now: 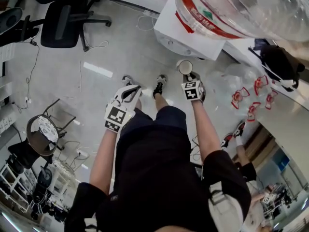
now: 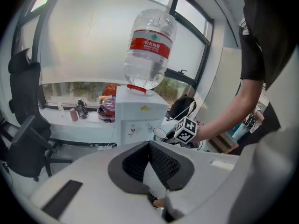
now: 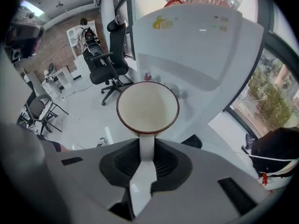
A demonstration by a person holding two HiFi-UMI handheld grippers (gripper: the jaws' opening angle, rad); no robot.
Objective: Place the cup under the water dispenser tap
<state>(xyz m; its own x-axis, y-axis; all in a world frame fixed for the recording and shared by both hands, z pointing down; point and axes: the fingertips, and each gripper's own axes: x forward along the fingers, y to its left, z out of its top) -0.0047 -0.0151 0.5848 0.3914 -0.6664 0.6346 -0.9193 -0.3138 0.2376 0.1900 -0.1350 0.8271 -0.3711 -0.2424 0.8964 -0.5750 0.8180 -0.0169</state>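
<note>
One cup (image 3: 147, 108), white with a dark rim, is up in the air just in front of the one dispenser (image 3: 201, 45), near its tap recess. The right gripper (image 3: 147, 149) has its jaws clamped on the cup's handle. The left gripper (image 2: 149, 146) is off to the side with its jaws together and nothing between them. One bottle (image 2: 149, 50) with a red label stands upside down on the dispenser.
</note>
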